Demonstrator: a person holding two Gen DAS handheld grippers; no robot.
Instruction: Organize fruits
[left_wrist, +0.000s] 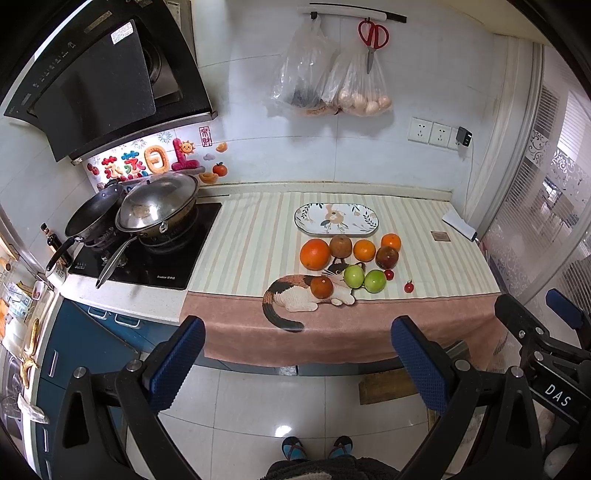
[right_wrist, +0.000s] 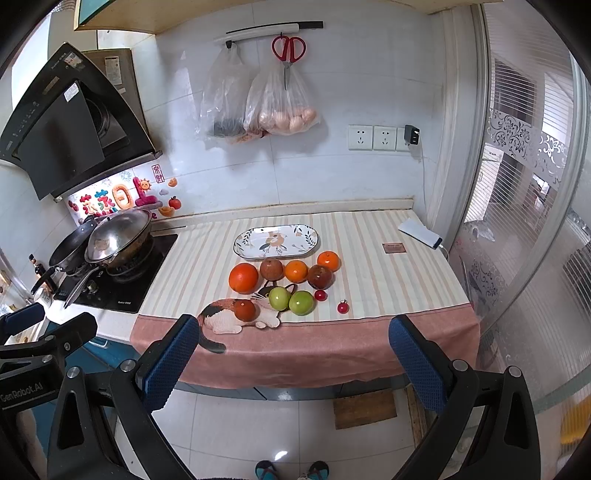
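Several fruits lie on the striped cloth in front of an empty oval plate (left_wrist: 336, 219) (right_wrist: 276, 241): a large orange (left_wrist: 314, 253) (right_wrist: 243, 278), two smaller oranges (left_wrist: 364, 250) (right_wrist: 296, 271), two brownish fruits (left_wrist: 340, 246) (right_wrist: 271, 269), two green fruits (left_wrist: 354, 276) (right_wrist: 279, 298), a dark red fruit (left_wrist: 321, 287) (right_wrist: 244, 310) and two cherry tomatoes (left_wrist: 408, 286) (right_wrist: 343, 307). My left gripper (left_wrist: 297, 363) and right gripper (right_wrist: 293, 363) are open and empty, held back over the floor in front of the counter.
A stove with a lidded wok (left_wrist: 157, 206) (right_wrist: 120, 236) and a pan stands left of the cloth. A cat-shaped mat (left_wrist: 306, 295) lies at the cloth's front. A white power bank (right_wrist: 420, 232) lies far right. Bags and scissors (right_wrist: 289, 51) hang on the wall.
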